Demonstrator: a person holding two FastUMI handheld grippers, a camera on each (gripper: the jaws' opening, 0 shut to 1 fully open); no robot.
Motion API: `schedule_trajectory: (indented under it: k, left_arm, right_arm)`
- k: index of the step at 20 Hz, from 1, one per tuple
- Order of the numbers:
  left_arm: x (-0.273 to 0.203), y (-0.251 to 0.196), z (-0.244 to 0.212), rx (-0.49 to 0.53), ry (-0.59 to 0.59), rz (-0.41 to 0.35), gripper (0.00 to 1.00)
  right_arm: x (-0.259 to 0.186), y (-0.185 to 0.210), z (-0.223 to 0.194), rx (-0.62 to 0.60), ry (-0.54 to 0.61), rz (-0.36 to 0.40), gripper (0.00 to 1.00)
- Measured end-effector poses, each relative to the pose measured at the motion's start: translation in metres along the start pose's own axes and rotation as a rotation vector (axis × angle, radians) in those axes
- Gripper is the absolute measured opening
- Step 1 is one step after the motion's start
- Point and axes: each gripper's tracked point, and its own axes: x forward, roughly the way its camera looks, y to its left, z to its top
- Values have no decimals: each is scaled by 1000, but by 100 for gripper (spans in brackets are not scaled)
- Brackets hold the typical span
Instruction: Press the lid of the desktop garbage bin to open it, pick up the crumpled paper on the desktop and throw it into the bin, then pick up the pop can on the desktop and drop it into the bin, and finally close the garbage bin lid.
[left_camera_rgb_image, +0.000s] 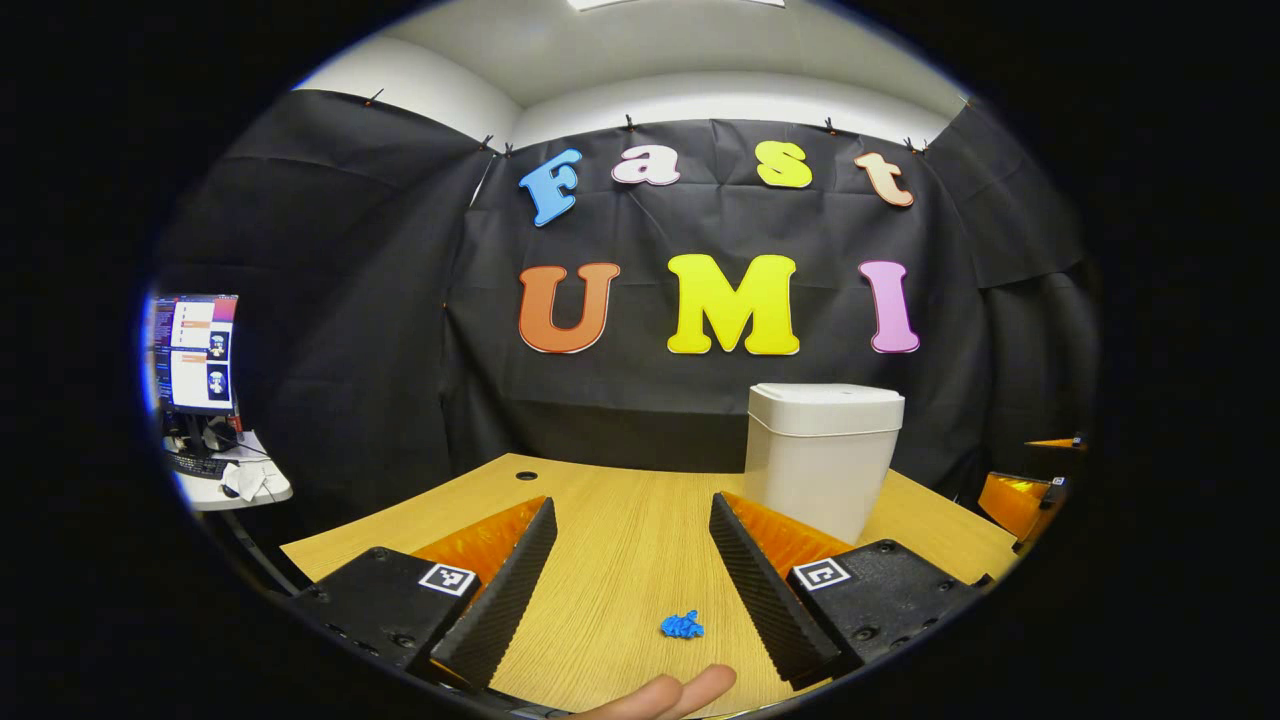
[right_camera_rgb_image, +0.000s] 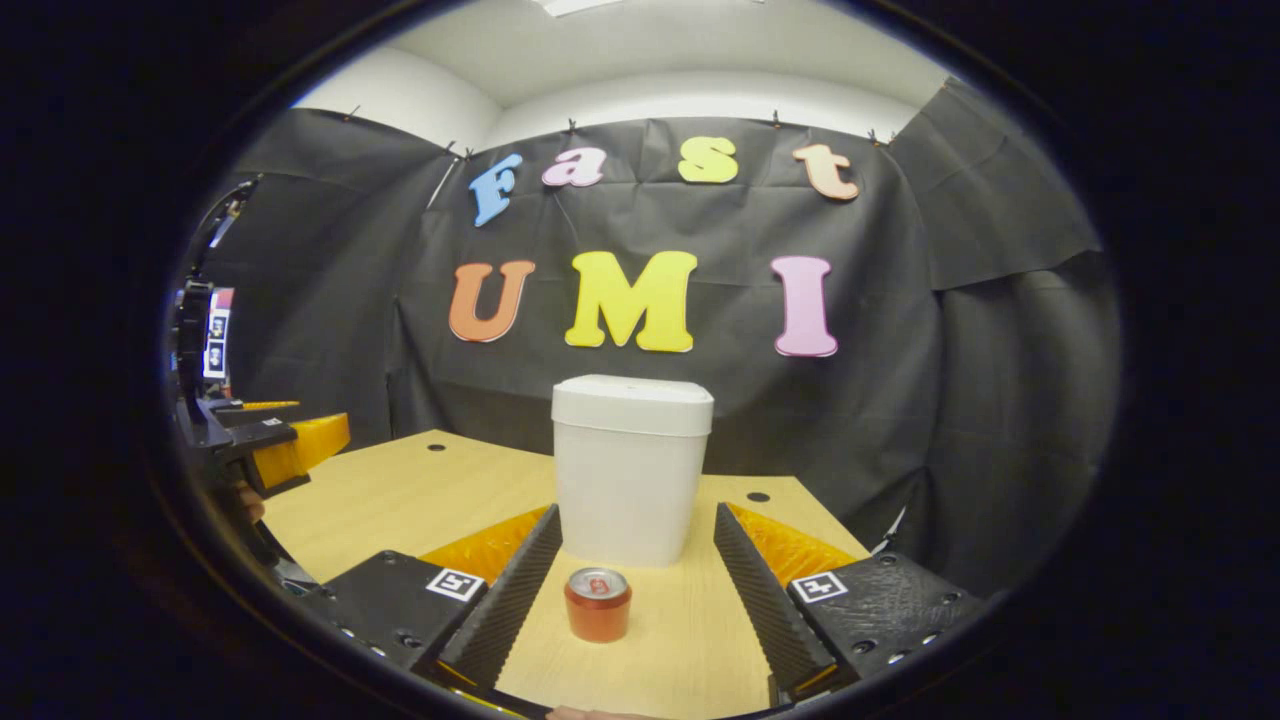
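White bin lid closed, blue paper and can on tabletop; both hand-held grippers spread, nothing begun.

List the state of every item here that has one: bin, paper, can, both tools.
Bin: upright on the desk, lid closed.
Paper: crumpled, lying loose on the desk between the left tool's fingers, not gripped.
Can: upright in front of the bin, top unopened as far as I can tell, not gripped.
Left tool: open, empty.
Right tool: open, empty.
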Motion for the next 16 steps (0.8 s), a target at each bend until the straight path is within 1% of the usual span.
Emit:
schedule_trajectory:
  k: [2,3,4,9,12,13,16]
  left_arm:
    - [0,-2,-1,2,4,-5,99]
    - [0,-2,-1,3,4,-8,99]
    - [0,-3,-2,5,5,-10,99]
    - [2,-4,-5,5,17,-18,99]
    - [4,-2,-7,6,21,-14,99]
    - [4,-2,-8,5,23,-14,99]
    - [5,-3,-9,9,28,-16,99]
  right_arm:
    - [3,1,2,-9,-1,-3,95]
    - [5,0,2,-14,-3,-6,98]
    - [6,0,4,-19,-8,-9,95]
    - [16,2,5,-34,-7,-5,95]
    - [26,-2,8,-5,14,-18,94]
    - [30,0,11,6,19,-14,98]
    - [43,4,28,22,17,2,89]
